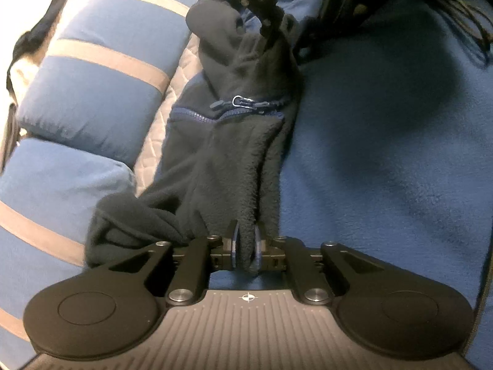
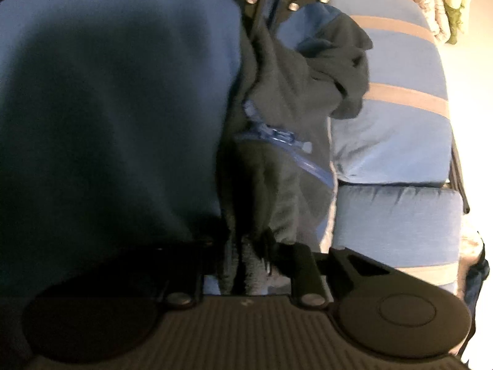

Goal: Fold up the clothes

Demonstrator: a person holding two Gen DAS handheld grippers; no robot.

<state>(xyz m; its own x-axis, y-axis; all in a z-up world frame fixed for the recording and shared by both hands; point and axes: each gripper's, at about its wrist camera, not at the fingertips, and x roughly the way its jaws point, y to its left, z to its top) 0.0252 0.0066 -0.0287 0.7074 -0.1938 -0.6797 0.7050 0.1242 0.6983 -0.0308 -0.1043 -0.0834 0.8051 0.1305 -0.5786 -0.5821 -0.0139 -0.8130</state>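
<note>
On a bed covered by a blue fleece blanket (image 1: 385, 123): one dark navy fleece jacket (image 1: 234, 160), stretched lengthwise between two claws.

Jacket: bunched into a narrow band, lying along the edge of the blanket, beside the pillows. A blue zipper (image 1: 240, 106) crosses it about midway, its metal pull showing. One end is rumpled into a loose fold near the far claw; the other gathers in soft folds at the near claw.

Left gripper (image 1: 245, 251): jaws nearly closed, blue pads pinching a thick fold of the jacket's edge. Fabric fills the gap between the pads and hangs slightly below them.

Right gripper (image 2: 251, 265): seen in its own view in deep shadow, jaws drawn close together with a wad of jacket fleece clamped between them. Its fingers also show at the top of the left wrist view, buried in the far end of the jacket. The right view is somewhat blurred.

Pillows (image 1: 89, 92): blue with tan stripes, two stacked side by side along the jacket's outer side; a quilted pale sheet (image 1: 160, 129) shows in the gap between pillows and jacket.

Other items: a dark shadow falls across the blanket in both views. Pale, light-coloured garments (image 2: 443, 3) hang in the far corner of the right view, too small to identify further. Dark cords (image 1: 465, 15) trail at the upper corner of the left view.
</note>
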